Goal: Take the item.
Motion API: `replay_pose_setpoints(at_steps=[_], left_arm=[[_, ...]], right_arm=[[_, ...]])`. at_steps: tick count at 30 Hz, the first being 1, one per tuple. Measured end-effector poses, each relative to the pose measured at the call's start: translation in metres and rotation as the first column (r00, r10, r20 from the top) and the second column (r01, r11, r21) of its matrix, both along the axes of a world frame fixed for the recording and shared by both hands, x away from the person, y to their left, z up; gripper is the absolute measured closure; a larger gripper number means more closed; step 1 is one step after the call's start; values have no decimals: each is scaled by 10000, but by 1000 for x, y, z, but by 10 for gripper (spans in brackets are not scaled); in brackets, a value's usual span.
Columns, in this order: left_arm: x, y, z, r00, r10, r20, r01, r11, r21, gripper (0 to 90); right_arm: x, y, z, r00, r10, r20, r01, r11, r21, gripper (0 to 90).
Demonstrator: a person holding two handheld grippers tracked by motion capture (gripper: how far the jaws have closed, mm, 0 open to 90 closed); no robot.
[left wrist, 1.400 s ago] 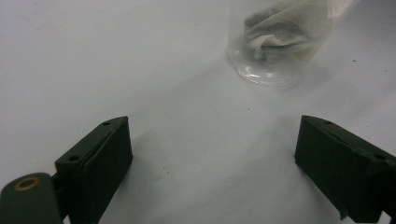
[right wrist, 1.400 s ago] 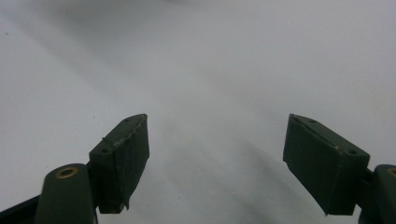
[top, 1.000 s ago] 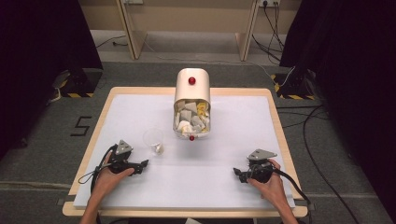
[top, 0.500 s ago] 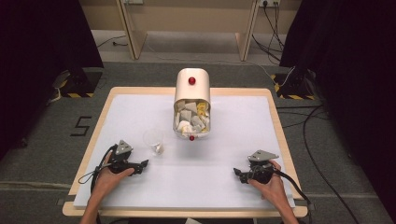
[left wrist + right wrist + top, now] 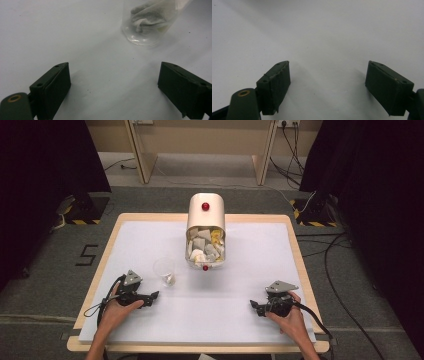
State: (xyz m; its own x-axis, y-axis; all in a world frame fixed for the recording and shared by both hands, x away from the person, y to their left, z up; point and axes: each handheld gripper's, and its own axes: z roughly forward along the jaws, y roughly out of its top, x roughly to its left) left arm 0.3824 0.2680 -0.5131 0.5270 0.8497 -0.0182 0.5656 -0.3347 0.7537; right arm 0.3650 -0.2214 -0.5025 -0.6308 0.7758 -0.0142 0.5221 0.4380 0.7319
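My left gripper point(image 5: 152, 295) rests on the white table point(image 5: 250, 270), jaws wide apart and empty; the clear cup point(image 5: 164, 271) with crumpled paper stands just beyond them, untouched. My right gripper point(image 5: 255, 307) rests well apart, jaws likewise spread, holding nothing

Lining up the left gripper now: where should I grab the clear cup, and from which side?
Grip the clear cup across its lower wall, coming in level from the near-left, where the open left gripper already faces it. It stands upright with crumpled paper inside; squeeze gently.
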Motion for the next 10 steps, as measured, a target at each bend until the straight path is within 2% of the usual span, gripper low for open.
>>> replay_pose_setpoints(at_steps=[10], left_arm=[[0, 0, 0, 10000, -1, -3, 1, 10000, -6, 100]], right_arm=[[0, 0, 0, 10000, 9, -13, -9, 10000, 10, 201]])
